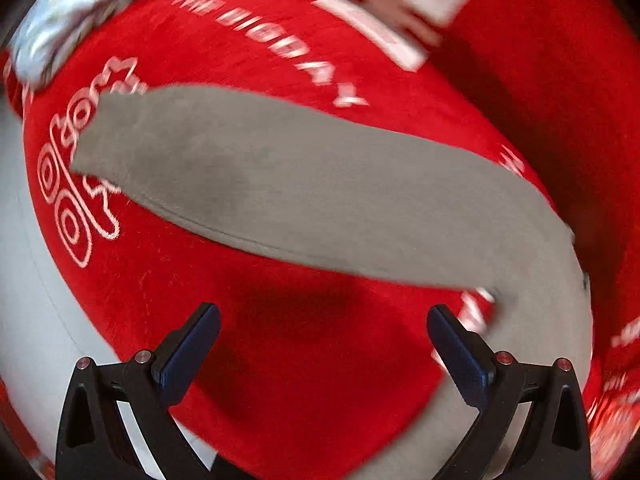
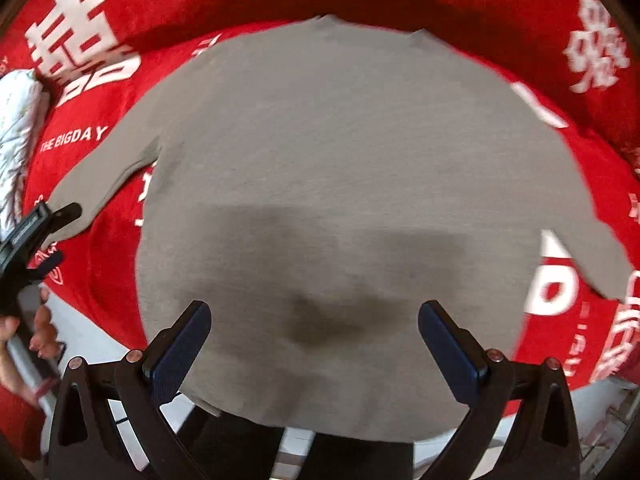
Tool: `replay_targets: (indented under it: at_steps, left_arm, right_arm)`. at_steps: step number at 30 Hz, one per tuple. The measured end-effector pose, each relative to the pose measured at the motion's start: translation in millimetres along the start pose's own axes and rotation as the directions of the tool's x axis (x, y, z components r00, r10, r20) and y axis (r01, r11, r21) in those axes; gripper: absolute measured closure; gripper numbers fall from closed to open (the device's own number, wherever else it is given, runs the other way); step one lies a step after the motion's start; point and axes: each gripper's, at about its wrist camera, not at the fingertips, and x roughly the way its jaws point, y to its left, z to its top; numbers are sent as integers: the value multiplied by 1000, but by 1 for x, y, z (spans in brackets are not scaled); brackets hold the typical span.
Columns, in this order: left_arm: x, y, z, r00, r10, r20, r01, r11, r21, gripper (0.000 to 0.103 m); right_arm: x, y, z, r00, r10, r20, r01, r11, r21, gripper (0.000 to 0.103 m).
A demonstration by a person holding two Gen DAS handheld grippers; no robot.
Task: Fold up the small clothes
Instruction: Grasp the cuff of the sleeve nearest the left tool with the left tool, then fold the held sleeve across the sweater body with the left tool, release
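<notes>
on red blanket (image 2: 120, 280), grey sweater (image 2: 340, 160) spread flat

Both jaws spread wide and gripping nothing, the left hand-held gripper (image 1: 323, 322) and right hand-held gripper (image 2: 314, 318) hover, a hand (image 2: 38, 334) grasping the left one's handle.

grey sweater (image 2: 340, 152); red blanket (image 2: 500, 4) (white lettering)
</notes>
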Motion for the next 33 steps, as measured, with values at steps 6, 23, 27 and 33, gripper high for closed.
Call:
replay_targets:
  at_steps: [6,23,27,33]
  left_arm:
    - [47,40,15,983,-177,-48,166,970,-175,0]
    - [39,46,55,967,-215,137,238,954,-183,97]
    - [7,18,52,958,-175,227,185,982,-25,97]
    - [-50,-91,36,909,-290,299,190,927,322,97]
  right_arm:
    - [37,24,-2,997,76,-26,-76,997,-5,0]
    - [54,23,8,989,148,-7,-149,989,-17,0]
    - [46,1,2,987,161,21,-161,987,9,0]
    - [31,-40,-3,982,170,82,-176,982,73,0]
